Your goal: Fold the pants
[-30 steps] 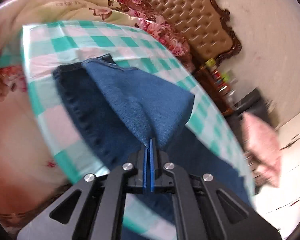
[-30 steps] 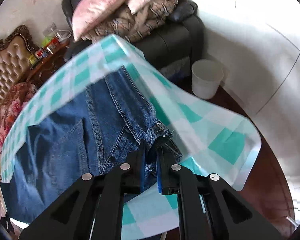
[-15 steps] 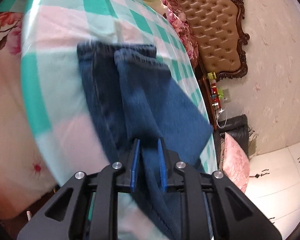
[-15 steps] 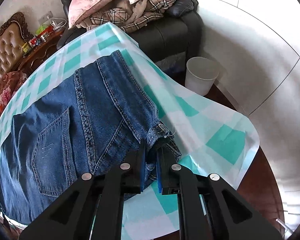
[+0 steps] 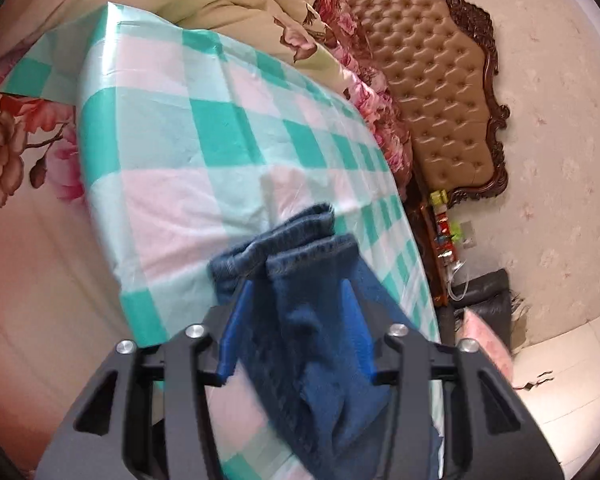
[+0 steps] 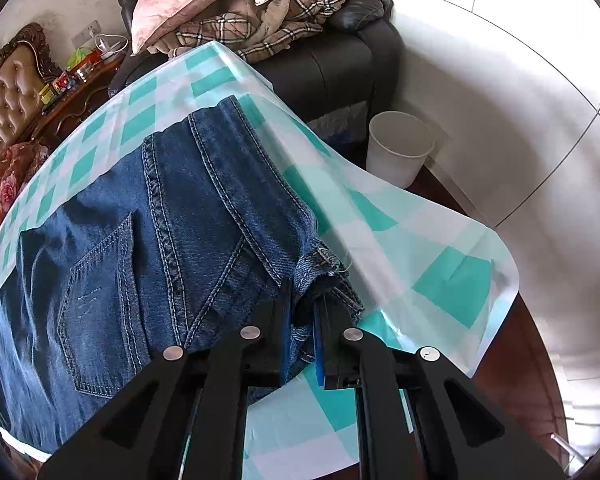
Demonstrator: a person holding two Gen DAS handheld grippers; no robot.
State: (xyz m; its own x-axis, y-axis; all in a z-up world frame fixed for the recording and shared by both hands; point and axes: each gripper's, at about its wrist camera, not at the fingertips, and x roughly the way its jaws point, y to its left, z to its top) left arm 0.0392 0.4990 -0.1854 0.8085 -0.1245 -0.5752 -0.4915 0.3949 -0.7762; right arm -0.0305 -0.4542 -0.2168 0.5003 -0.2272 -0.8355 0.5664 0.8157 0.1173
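Blue denim pants (image 6: 140,248) lie on a green and white checked cloth (image 6: 440,280) over a bed. In the right wrist view the seat, back pocket and waistband show. My right gripper (image 6: 304,296) is shut on the waistband corner near the cloth's edge. In the left wrist view the leg cuffs (image 5: 300,236) lie between the blue pads of my left gripper (image 5: 296,292), whose jaws stand wide apart around the folded leg fabric (image 5: 324,360).
A floral quilt (image 5: 260,4) and tufted brown headboard (image 5: 432,92) lie beyond the cloth (image 5: 188,136). A black sofa piled with pillows and plaid blankets (image 6: 260,20), a white bin (image 6: 400,148) and a cluttered nightstand (image 6: 72,80) stand nearby.
My left gripper has opened wide, letting go of the pant legs, and the cuffs now lie closer to it. My right gripper keeps its hold on the waistband.
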